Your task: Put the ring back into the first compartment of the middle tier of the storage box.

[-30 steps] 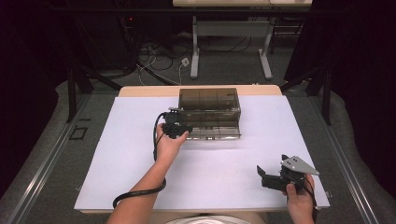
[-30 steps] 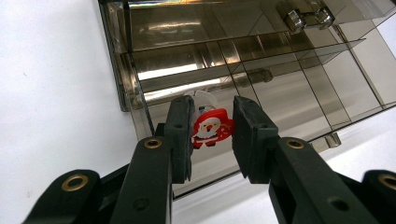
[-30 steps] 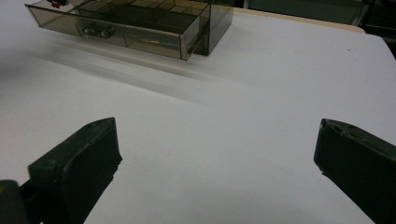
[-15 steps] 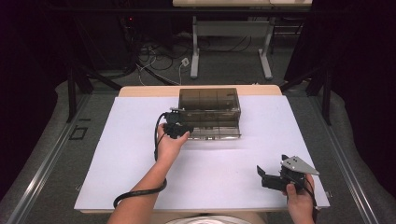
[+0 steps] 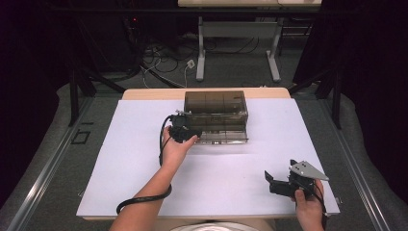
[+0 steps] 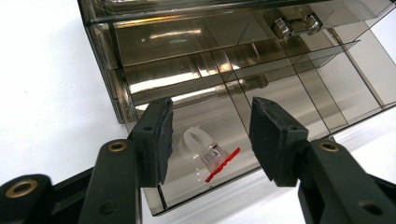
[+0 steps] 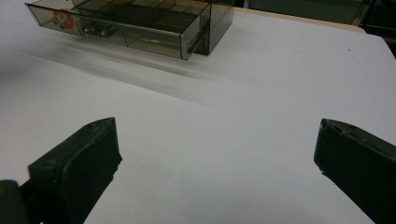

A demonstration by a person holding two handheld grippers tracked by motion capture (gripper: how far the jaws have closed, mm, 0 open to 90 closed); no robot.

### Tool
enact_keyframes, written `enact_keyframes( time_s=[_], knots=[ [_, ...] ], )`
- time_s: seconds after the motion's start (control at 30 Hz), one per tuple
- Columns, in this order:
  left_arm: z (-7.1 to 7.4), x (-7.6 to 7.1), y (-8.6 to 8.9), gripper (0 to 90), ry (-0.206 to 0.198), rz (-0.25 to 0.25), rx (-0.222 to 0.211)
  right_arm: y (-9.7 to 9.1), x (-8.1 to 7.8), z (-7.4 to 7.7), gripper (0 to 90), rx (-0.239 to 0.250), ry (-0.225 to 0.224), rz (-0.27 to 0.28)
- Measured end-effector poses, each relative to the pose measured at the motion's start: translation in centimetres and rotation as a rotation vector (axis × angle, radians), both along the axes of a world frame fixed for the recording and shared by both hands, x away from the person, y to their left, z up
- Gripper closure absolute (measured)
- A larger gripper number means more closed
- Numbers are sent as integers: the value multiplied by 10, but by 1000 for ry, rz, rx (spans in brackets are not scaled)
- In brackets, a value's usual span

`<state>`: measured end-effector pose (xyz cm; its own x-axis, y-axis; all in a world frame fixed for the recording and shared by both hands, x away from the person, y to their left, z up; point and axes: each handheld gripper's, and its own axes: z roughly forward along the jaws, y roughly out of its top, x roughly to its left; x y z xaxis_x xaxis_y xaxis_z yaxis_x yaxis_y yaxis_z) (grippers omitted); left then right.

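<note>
- The smoky clear drawer box (image 5: pixel 215 109) sits toward the far middle of my white table (image 5: pixel 120 159), with its lower drawer (image 5: pixel 222 135) pulled out toward me.
- In the left gripper view that drawer (image 6: pixel 261 121) is split by thin walls into several compartments, and in the end one nearest the camera lies a small clear ring with a red flat piece (image 6: pixel 212 156) on the drawer floor.
- Farther along the drawer front I can see a shiny metal knob (image 6: pixel 294 24); what exactly it fixes to I cannot tell.
- My left gripper (image 6: pixel 210 135) hovers over that end compartment, jaws spread, one on each side of the ring as the camera sees it and touching nothing.
- From the high view, the left gripper (image 5: pixel 183 131) is at the drawer's left end, held in my left hand (image 5: pixel 175 147), its black cable (image 5: pixel 144 199) looping back along the forearm to the near table edge.
- My right gripper (image 5: pixel 279 185) is well apart from the box, low over the near right part of the table in my right hand (image 5: pixel 308 207), the grey three-cornered plate (image 5: pixel 307 169) on top.
- In the right gripper view its jaws stand wide apart with bare white table between them (image 7: pixel 215 154), and the drawer box (image 7: pixel 140 23) shows far off at the top left.
</note>
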<state>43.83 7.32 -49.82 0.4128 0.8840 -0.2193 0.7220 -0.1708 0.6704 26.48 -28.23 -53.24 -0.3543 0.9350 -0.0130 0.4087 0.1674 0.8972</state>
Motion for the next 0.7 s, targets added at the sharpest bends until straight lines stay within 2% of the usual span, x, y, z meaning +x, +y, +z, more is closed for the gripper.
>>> enact_keyframes(
  time_s=[0.27, 0.47, 0.6, 0.67, 0.7],
  knots=[
    [5, -1, 2, 403, -28, -3, -5, -1, 1, -1, 0, 2, -7, 0],
    [8, -4, 3, 353, -57, -4, 22, -1, 1, -1, 0, 8, -9, -4],
    [10, -6, 7, 314, -77, -8, 50, -2, 2, -2, 0, 14, 9, -5],
    [11, -7, 9, 295, -74, -5, 42, -2, 2, -3, 0, 10, 8, -6],
    [12, -7, 11, 295, -71, -3, 25, -3, 2, -3, 0, 9, 8, -6]
  ],
)
